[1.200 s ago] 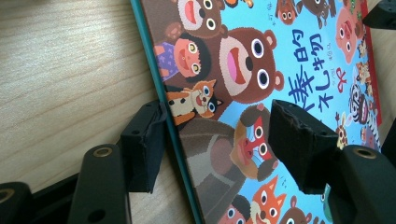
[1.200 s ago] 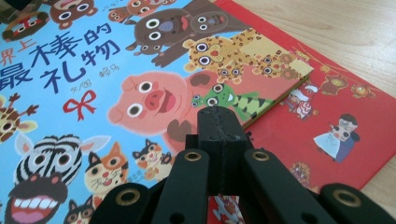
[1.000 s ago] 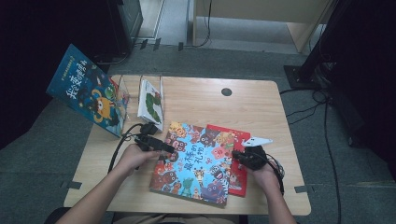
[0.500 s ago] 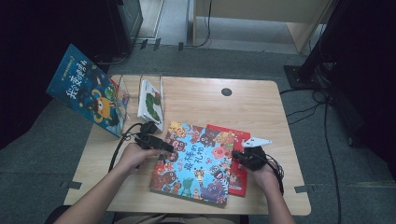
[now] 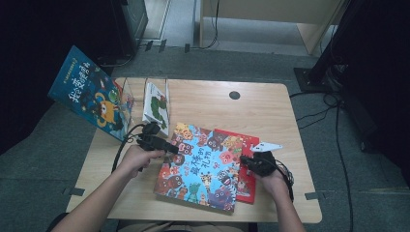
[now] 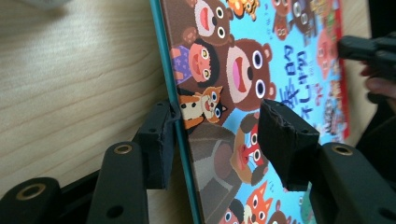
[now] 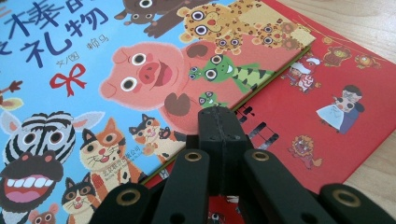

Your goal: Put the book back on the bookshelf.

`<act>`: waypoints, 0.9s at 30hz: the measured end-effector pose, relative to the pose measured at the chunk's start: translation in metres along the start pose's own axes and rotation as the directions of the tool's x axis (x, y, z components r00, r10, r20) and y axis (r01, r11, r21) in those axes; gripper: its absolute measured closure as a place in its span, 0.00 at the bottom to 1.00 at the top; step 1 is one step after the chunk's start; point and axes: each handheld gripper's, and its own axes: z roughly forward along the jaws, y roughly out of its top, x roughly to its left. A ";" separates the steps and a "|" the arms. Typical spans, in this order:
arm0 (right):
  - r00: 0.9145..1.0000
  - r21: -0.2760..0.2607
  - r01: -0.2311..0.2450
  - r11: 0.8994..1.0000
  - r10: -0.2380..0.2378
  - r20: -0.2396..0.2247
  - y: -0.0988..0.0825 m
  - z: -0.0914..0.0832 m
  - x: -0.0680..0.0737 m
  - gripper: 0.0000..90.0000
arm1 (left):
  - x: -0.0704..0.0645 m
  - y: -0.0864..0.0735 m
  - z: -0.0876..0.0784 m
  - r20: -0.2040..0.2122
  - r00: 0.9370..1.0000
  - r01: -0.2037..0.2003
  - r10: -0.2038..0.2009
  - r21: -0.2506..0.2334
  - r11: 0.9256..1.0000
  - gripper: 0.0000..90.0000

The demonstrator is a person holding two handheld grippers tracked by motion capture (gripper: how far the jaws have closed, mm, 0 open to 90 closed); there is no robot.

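**Left gripper closing on the edge of the blue picture book**

A light wooden table (image 5: 270, 104) with rounded corners carries everything. Near its front edge, toward the middle, lies a large blue hardcover picture book (image 5: 205, 166) covered in cartoon animals, flat and overlapping a thinner red picture book (image 5: 247, 166) that sticks out from under its right side. Toward the table's back left corner a clear acrylic book stand (image 5: 126, 89) holds a dark blue picture book (image 5: 92, 94) leaning out past the left edge, and a small white picture book (image 5: 157, 101) stands just beside it.

The left gripper (image 6: 217, 135) straddles the left edge of the blue hardcover: one pad sits under the cover's teal rim, touching it, while the other pad (image 6: 282, 140) hangs above the printed face with a gap. Its jaws have just been closing, but they do not yet pinch the book. The right gripper (image 7: 222, 128) has its jaws pressed together, empty, with the tips resting where the blue cover's right edge meets the red book.

The step in hand looks like seizing the blue book by its left edge. Next, the upper pad needs to come down onto the cover for a firm pinch before any lift, likely toward the stand, while the right tips steady the red book.
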 end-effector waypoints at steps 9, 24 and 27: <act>1.000 -0.006 -0.020 1.000 0.020 0.000 0.000 0.001 0.001 1.00 | -0.011 0.007 -0.017 0.030 1.000 -0.005 0.005 -0.003 1.000 0.54; 0.999 -0.031 -0.037 0.999 0.037 -0.022 0.001 0.006 0.001 1.00 | -0.023 0.018 -0.034 0.039 0.999 0.004 -0.004 0.013 1.000 0.54; 0.999 -0.031 -0.037 0.999 0.037 -0.023 0.001 0.006 0.001 1.00 | -0.023 0.018 -0.033 0.042 0.999 0.005 -0.005 0.018 1.000 0.54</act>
